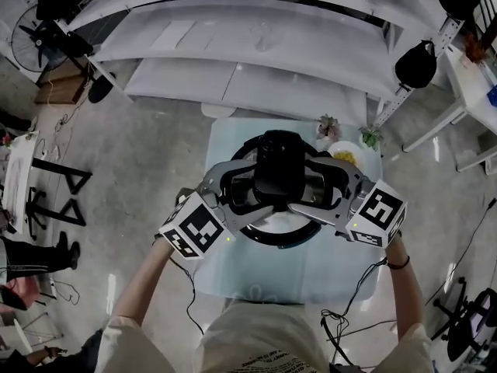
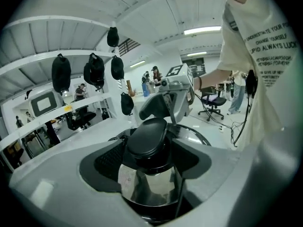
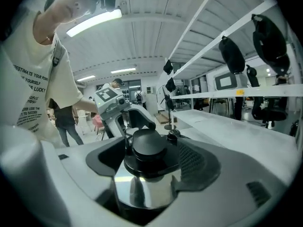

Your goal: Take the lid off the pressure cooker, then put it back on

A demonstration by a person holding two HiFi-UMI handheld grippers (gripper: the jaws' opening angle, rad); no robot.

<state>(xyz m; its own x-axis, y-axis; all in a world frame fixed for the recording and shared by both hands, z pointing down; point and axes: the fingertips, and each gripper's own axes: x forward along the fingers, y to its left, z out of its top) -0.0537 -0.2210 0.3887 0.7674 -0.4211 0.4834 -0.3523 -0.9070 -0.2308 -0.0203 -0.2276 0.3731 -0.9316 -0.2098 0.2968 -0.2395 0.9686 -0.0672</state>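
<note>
While clamping the lid knob (image 1: 278,165) from both sides, keep left gripper (image 1: 260,179) and right gripper (image 1: 303,181) level, jaws narrow and seemingly pressed on it. Raise steel lid (image 3: 144,188) straight off pressure cooker (image 1: 276,239), standing mid-way on the table (image 1: 326,266); avoid tilting, then reseat squarely.

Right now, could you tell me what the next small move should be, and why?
Probably raise both grippers together, level and straight up. The left gripper and right gripper each appear closed on the lid around its black knob from opposite sides, above the cooker rim.
</note>
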